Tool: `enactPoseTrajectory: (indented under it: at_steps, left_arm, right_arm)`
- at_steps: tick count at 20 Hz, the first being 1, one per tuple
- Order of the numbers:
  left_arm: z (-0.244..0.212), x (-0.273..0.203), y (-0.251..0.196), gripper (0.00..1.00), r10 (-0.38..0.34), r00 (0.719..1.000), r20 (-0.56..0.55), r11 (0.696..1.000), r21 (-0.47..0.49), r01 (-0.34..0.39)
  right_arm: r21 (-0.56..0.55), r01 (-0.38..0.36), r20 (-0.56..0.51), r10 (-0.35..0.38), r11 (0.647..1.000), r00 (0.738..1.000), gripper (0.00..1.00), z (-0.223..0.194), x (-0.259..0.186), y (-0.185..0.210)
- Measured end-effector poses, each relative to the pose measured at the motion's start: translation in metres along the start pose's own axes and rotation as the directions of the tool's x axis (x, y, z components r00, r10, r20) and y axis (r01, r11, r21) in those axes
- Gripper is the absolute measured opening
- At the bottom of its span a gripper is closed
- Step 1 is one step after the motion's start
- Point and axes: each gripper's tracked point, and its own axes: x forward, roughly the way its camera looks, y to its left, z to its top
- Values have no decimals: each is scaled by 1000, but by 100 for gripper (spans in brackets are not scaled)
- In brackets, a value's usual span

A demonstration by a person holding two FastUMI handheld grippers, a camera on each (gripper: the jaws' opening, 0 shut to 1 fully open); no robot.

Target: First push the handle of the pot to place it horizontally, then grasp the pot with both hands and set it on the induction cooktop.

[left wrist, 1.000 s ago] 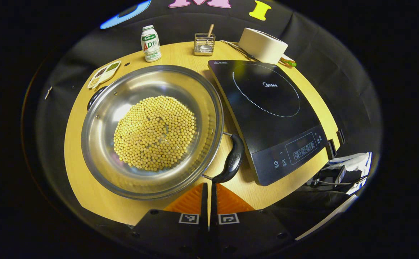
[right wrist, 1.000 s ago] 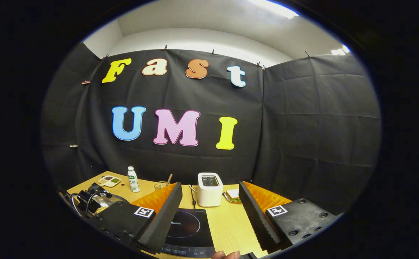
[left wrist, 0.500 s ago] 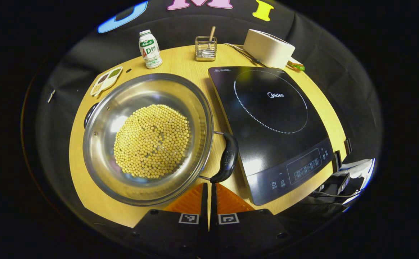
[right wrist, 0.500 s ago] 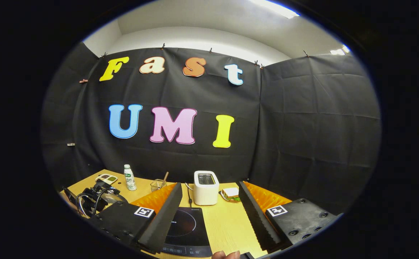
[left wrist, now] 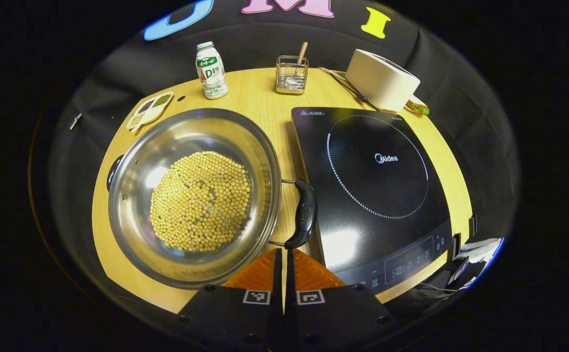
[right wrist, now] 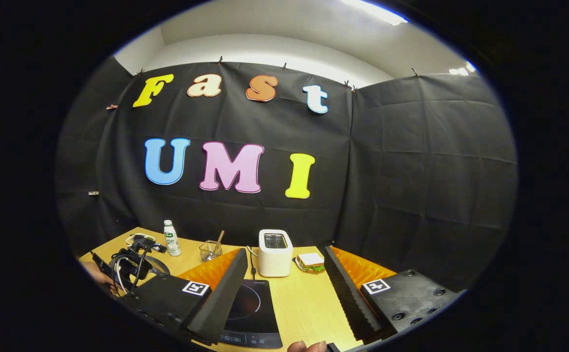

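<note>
A wide steel pot (left wrist: 133, 215) with yellow soybeans (left wrist: 199, 200) in it sits on the left half of the wooden table. Its black right handle (left wrist: 305, 212) lies close beside the induction cooktop (left wrist: 377, 186); the opposite handle (left wrist: 112, 171) peeks out at the far left rim. My left gripper (left wrist: 283, 259) is shut with nothing between its fingers, and its tips sit right at the near end of the right handle. In the right gripper view my right gripper (right wrist: 284, 288) hangs open above the table's near edge, over the cooktop (right wrist: 250, 313).
At the back of the table stand a small bottle (left wrist: 211, 71), a wire holder (left wrist: 292, 76), a white toaster (left wrist: 382, 80) and a divided dish (left wrist: 150, 110). A sandwich (right wrist: 310, 261) lies next to the toaster (right wrist: 274, 253). The other gripper (right wrist: 130, 259) is at the left.
The pot has turned: its right handle swung round to lie alongside the cooktop's edge, with my shut left gripper staying at its near end. The right gripper's view drifted slightly; it stays open.
</note>
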Motion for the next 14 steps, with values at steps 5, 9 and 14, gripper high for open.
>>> enactPoseTrajectory:
  at_steps: [5, 9, 14]
  left_arm:
    - [21, 10, 0, 5, 17, 1000, 16, 1000, 4, -17]
    - [37, 17, 0, 5, 23, 999, 29, 1000, -9, -22]
    - [52, 25, -1, 5, 29, 999, 42, 1000, -12, -28]
  right_arm:
    - [-11, 3, -10, -3, 1000, 1000, 98, -3, 3, 1]
    - [-19, 9, -17, -9, 1000, 1000, 98, -5, 7, 1]
    - [-28, 21, -24, -22, 999, 999, 98, -8, 8, -1]
